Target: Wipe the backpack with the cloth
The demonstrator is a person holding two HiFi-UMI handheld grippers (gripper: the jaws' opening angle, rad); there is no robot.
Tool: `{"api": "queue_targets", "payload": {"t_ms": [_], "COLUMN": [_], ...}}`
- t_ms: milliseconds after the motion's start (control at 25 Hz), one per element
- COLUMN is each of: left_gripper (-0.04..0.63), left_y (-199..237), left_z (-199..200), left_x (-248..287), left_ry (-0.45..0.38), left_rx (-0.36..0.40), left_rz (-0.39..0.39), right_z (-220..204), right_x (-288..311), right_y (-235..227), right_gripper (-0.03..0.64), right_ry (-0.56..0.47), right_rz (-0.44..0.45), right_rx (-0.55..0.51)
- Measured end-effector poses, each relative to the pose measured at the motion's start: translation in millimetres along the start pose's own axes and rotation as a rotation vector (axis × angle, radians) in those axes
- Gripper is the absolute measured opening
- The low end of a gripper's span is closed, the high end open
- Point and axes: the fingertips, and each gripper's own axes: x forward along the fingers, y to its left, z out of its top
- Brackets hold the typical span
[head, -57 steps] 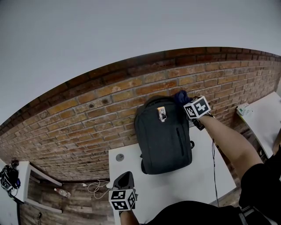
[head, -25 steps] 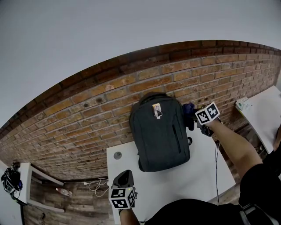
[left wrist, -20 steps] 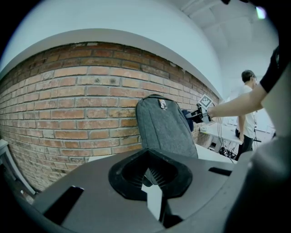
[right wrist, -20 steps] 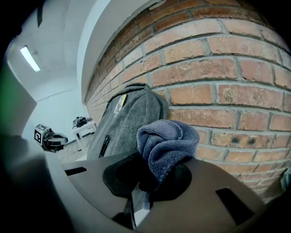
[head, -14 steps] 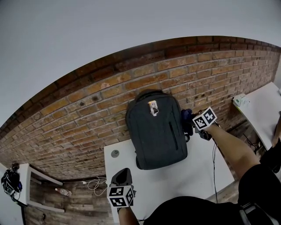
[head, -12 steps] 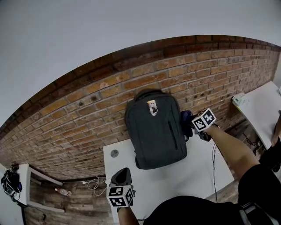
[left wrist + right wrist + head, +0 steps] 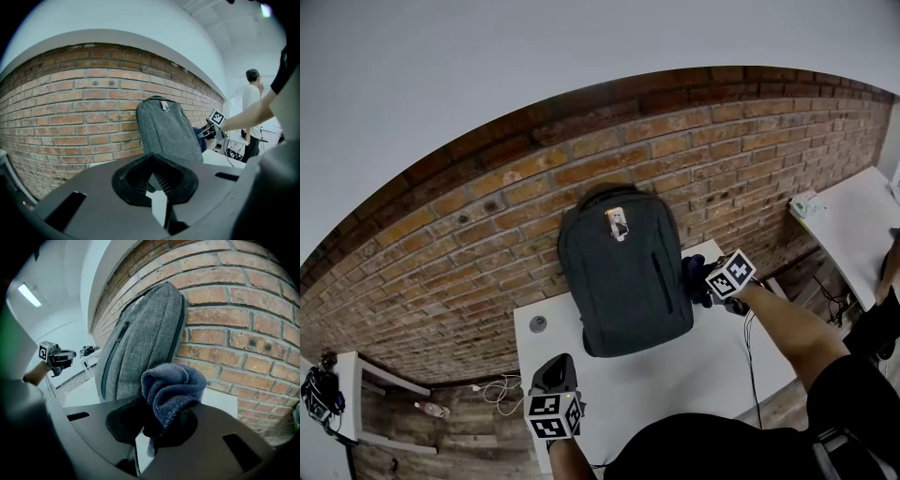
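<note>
A dark grey backpack (image 7: 623,272) stands upright at the far edge of a white table (image 7: 694,370), its back against a red brick wall (image 7: 478,220). The right gripper (image 7: 701,284) is at the pack's right side, low down near the table's far right corner. Its jaws are clamped on a bunched blue cloth (image 7: 171,387), which bulges out above them. The cloth sits right against the pack's side panel, though actual contact cannot be made out. The left gripper (image 7: 557,373) hovers over the table's near left edge, well apart from the pack, with its jaws drawn together and nothing between them. Bare white tabletop lies open in front of the backpack and across to the right edge. A small round grey disc (image 7: 538,323) lies near the left edge, just beside the pack's lower left corner. Beyond the left edge the floor drops away, with a loose white cable (image 7: 502,398) lying on it. A second white table (image 7: 853,220) stands apart to the right. In the left gripper view, a person (image 7: 252,110) stands in the background.
</note>
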Motion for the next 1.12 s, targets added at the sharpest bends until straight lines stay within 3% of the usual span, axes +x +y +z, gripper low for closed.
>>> {"api": "queue_targets", "payload": {"t_ms": [600,760,1120], "left_gripper": [-0.011,-0.011,-0.009], "left_y": [-6.2,-8.7,-11.9], "left_z": [-4.3,-6.6,-9.7], "left_x": [7.5,8.7,7.9], "left_ry": [0.002,0.012,0.016], "left_rx": [-0.002,0.006,0.013], "left_rz": [-0.031,-0.039,-0.045], "right_z": [-97.6,-120.3,-94.6], "right_x": [9.8,14.6,9.3], "right_y": [53.5,84.4,98.8], "right_gripper": [0.037,0.037,0.037], "right_ry": [0.110,0.159,0.051], "right_rz": [0.080,0.130,0.132], "right_rx": [0.043,-0.013,-0.003]}}
